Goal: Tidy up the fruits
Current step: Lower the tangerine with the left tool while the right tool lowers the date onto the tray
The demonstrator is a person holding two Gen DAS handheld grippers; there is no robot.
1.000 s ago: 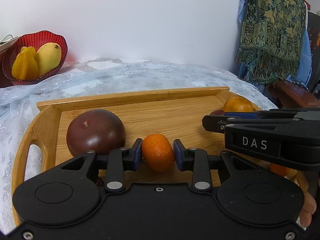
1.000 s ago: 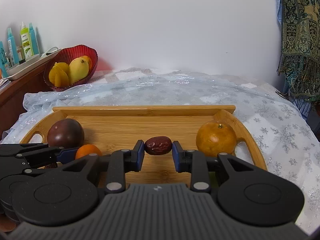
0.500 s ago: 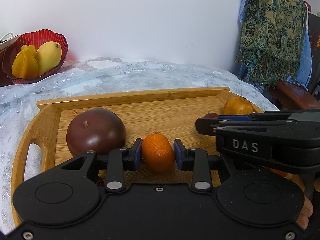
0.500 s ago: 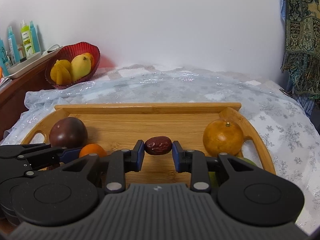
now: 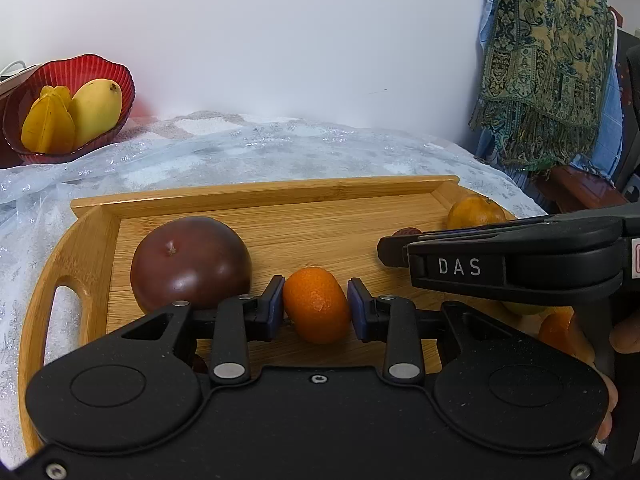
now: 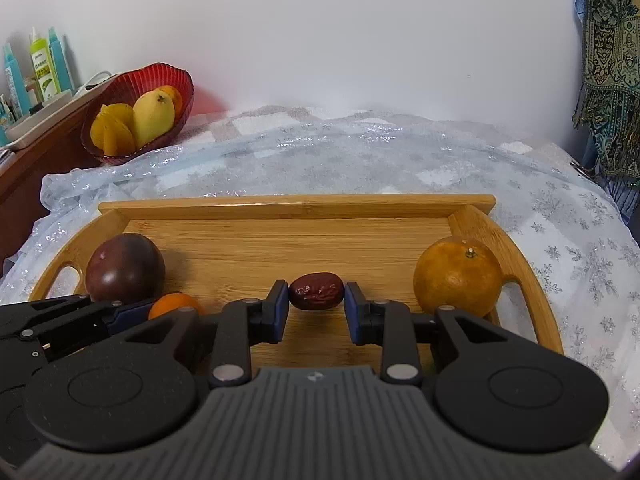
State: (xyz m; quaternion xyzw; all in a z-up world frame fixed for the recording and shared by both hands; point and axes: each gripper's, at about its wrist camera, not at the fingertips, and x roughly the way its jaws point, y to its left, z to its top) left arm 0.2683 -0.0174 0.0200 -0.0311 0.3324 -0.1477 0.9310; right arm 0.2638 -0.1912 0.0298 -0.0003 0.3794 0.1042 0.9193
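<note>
My left gripper (image 5: pixel 316 307) is shut on a small orange kumquat (image 5: pixel 317 310) over the wooden tray (image 5: pixel 264 192). A dark purple round fruit (image 5: pixel 191 264) sits just left of it on the tray. My right gripper (image 6: pixel 316 306) is shut on a dark red date (image 6: pixel 316 291) above the tray (image 6: pixel 296 203). A large orange (image 6: pixel 458 276) sits at the tray's right end. In the right wrist view the purple fruit (image 6: pixel 125 267), the kumquat (image 6: pixel 174 305) and my left gripper's fingers (image 6: pixel 72 312) show at the left.
A red bowl (image 6: pixel 138 84) with a mango (image 6: pixel 154 117) and a starfruit (image 6: pixel 114 133) stands at the back left, also in the left wrist view (image 5: pixel 80 76). Bottles (image 6: pixel 44 64) stand on a shelf beyond. A patterned scarf (image 5: pixel 548 64) hangs at the right. A glittery cloth (image 6: pixel 360 152) covers the table.
The right gripper has shifted left and slightly back with the date; the large orange now sits further right in its view. The left gripper holds still with the kumquat.
</note>
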